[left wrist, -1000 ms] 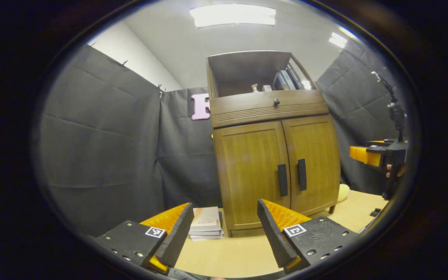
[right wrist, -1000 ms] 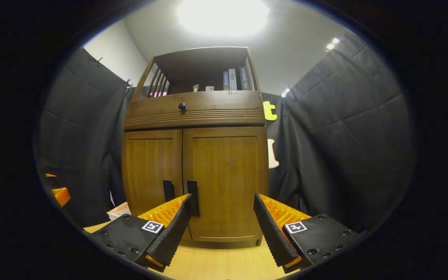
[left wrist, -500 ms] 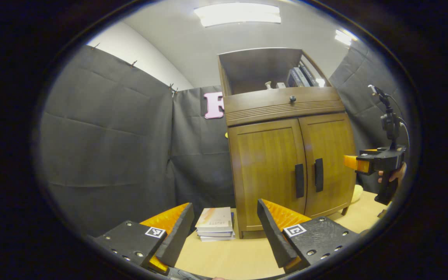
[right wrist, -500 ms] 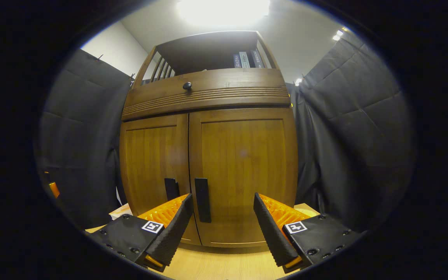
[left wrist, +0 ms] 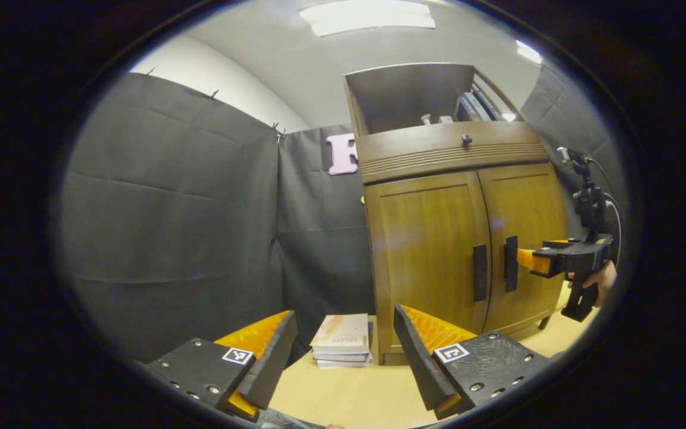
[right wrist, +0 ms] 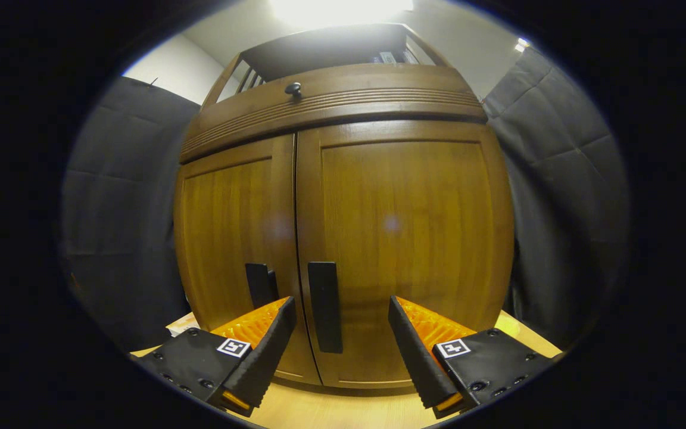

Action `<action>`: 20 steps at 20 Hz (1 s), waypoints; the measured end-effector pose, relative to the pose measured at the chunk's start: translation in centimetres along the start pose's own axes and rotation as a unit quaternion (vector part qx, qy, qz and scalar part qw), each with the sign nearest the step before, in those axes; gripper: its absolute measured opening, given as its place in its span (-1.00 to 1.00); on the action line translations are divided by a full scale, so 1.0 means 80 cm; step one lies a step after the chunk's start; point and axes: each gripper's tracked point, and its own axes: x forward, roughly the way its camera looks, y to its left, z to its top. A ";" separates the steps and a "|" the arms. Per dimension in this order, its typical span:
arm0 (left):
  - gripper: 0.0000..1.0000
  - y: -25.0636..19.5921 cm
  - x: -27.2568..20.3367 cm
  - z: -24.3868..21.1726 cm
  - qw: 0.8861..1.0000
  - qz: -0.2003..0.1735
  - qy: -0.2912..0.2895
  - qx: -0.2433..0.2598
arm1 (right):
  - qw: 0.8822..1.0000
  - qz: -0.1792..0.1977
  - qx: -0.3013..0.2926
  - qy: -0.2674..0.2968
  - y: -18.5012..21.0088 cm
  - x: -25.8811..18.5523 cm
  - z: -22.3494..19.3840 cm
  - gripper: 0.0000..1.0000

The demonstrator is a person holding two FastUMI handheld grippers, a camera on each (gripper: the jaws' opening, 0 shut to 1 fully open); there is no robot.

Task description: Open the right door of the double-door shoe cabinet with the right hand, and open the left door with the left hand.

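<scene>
A brown wooden shoe cabinet stands with both doors shut. Each door carries a dark vertical handle: the left door's handle and the right door's handle. In the right gripper view my right gripper is open, close to the cabinet, and the right door's handle stands between its fingers without touching them. The left gripper view shows that gripper, held by a hand, with its tip just at the right handle. My left gripper is open and empty, well back from the cabinet.
A small stack of books lies on the light wooden floor beside the cabinet's left foot. Above the doors is a drawer with a round knob, and an open shelf with books. Black cloth walls close in on both sides.
My right gripper has moved in toward the cabinet, so the right door's handle now lies between its fingers. My left gripper has swung left; the cabinet has shifted right in its view.
</scene>
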 end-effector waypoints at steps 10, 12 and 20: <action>0.90 0.006 -0.001 -0.001 1.000 0.021 0.010 0.010 | 1.000 0.002 0.003 0.024 0.018 0.063 -0.026 0.31; 0.84 0.006 -0.001 -0.002 1.000 0.022 0.012 0.008 | 0.999 0.005 0.003 0.032 0.025 0.068 -0.033 -0.07; 0.92 0.004 -0.002 0.005 1.000 0.015 -0.004 0.007 | 0.999 -0.002 -0.004 0.046 0.025 0.058 -0.035 -0.70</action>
